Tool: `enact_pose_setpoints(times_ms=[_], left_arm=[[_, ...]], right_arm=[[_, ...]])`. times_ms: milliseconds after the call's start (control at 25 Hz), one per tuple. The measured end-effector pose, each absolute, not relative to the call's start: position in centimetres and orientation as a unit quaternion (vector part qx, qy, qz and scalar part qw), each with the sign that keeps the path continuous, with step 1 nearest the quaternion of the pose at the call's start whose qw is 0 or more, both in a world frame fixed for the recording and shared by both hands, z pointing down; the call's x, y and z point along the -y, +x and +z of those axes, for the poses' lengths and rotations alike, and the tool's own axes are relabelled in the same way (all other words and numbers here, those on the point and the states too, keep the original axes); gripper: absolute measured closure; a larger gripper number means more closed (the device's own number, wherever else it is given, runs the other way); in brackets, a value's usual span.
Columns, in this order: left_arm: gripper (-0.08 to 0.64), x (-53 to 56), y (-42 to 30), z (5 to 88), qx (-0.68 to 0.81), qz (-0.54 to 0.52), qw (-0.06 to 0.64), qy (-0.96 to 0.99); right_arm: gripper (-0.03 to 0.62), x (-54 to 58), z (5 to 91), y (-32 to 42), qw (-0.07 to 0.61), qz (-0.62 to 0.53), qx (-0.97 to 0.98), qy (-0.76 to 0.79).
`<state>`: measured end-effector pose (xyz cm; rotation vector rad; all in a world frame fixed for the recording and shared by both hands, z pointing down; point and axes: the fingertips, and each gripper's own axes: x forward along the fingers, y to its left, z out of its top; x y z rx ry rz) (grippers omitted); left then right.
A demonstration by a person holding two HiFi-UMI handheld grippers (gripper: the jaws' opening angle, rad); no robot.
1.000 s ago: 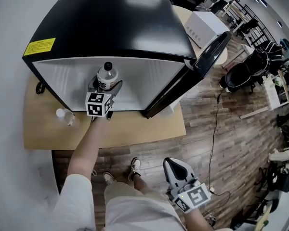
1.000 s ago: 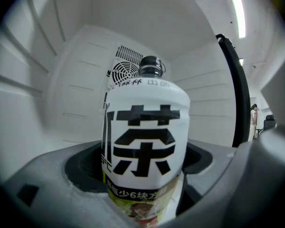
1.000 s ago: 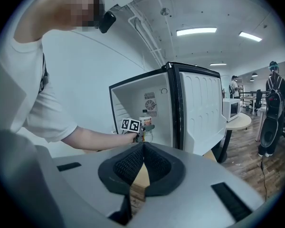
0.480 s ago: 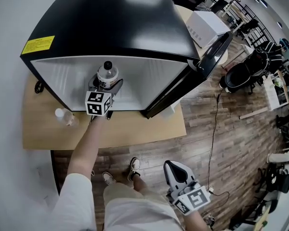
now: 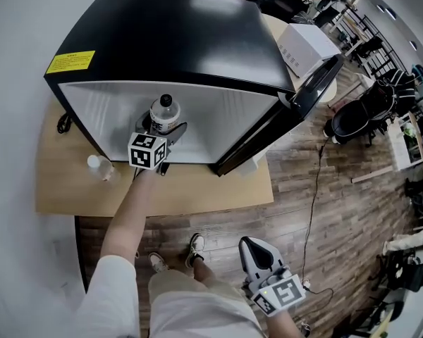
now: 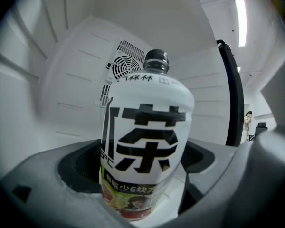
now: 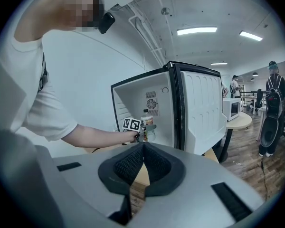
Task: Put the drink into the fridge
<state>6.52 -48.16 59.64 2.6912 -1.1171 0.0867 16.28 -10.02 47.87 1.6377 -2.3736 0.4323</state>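
The drink bottle (image 5: 163, 113), white label with big black characters and a dark cap, stands upright on the white floor inside the open black fridge (image 5: 162, 34). My left gripper (image 5: 161, 127) reaches into the fridge with the bottle (image 6: 147, 141) between its jaws. The jaws are opening, and a strip of white floor shows between the bottle and the right pad. My right gripper (image 5: 255, 243) hangs low by the person's legs, away from the fridge, shut with its pads (image 7: 133, 163) meeting and nothing held. From there the bottle (image 7: 146, 125) shows small inside the fridge.
The fridge door (image 5: 307, 90) stands open to the right. The fridge sits on a wooden table (image 5: 204, 189), where a small clear bottle (image 5: 99, 167) stands left of my arm. A white microwave (image 5: 307, 44) sits on a round table behind. Office chairs (image 5: 359, 111) are at the right.
The left gripper's jaws have spread a little wider around the bottle, which stays upright in the same spot. The right gripper has barely moved.
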Motion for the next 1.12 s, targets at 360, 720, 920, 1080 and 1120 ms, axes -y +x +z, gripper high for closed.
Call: enact_pose_setpoints(times_ms=[360, 720, 920, 1080, 1120], left_arm=[[0.072, 46.0, 4.7, 58.7, 0.389, 0.022, 0.126, 0.912], [0.072, 42.7, 2.7, 57.4, 0.386, 0.025, 0.141, 0.911], [0.074, 40.3, 1.8, 56.0, 0.384, 0.013, 0.139, 0.913], [0.075, 38.5, -0.1, 54.8, 0.391, -0.005, 0.141, 0.91], [0.077, 37.8, -0.4, 54.4, 0.389, -0.002, 0.133, 0.912]], right_arm=[[0.591, 9.3, 46.9, 15.5, 0.096, 0.137, 0.816, 0.553], [0.591, 8.0, 45.5, 14.7, 0.066, 0.123, 0.818, 0.558], [0.591, 7.1, 44.6, 14.0, 0.048, 0.112, 0.82, 0.559], [0.591, 6.6, 44.8, 13.5, 0.037, 0.117, 0.82, 0.559], [0.591, 6.6, 44.9, 13.3, 0.034, 0.12, 0.82, 0.559]])
